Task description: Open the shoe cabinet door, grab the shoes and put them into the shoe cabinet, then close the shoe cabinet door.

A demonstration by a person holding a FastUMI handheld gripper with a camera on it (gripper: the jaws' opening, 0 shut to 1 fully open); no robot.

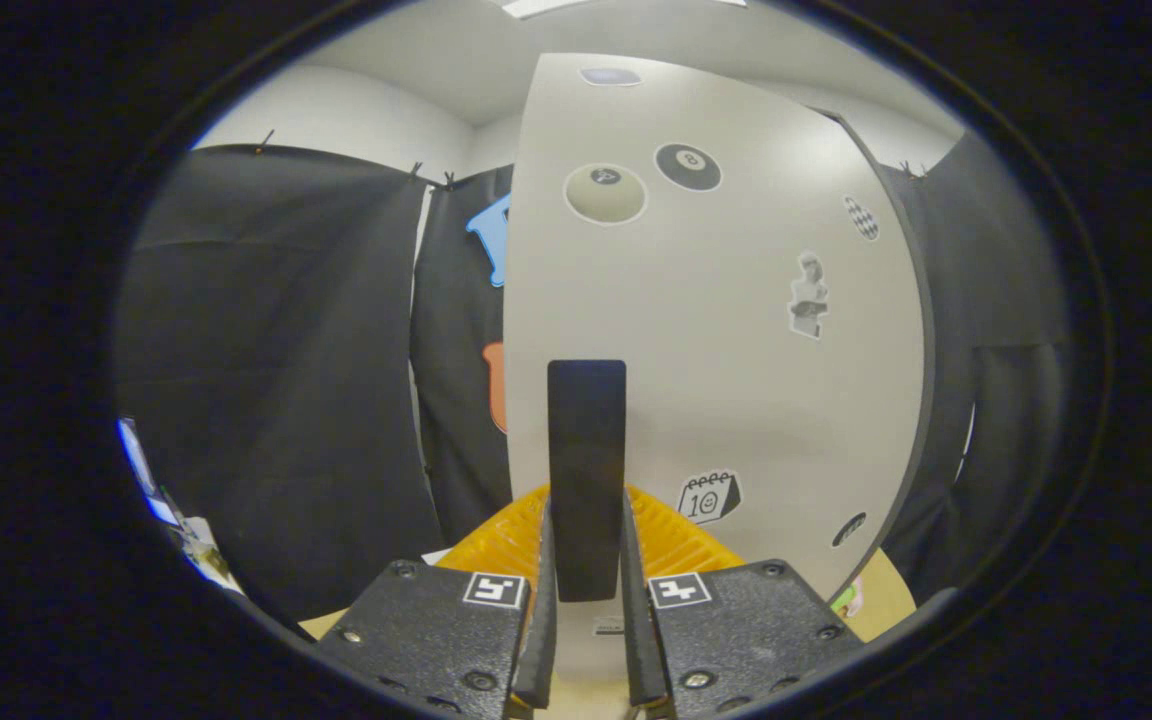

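The white shoe cabinet door (736,350) stands right in front of me, covered with several stickers. A black upright handle (587,450) is fixed to it near its left edge. My gripper (587,570) is shut on that handle, with one finger pressing each side of its lower end. The door looks swung partly out, its left edge facing me. Its right edge meets the dark cabinet body (936,400).
Black booth cloth (276,380) hangs to the left and behind the door. A light wooden floor (886,595) shows low down on the right. Small items lie at the far left near the cloth's foot (191,545).
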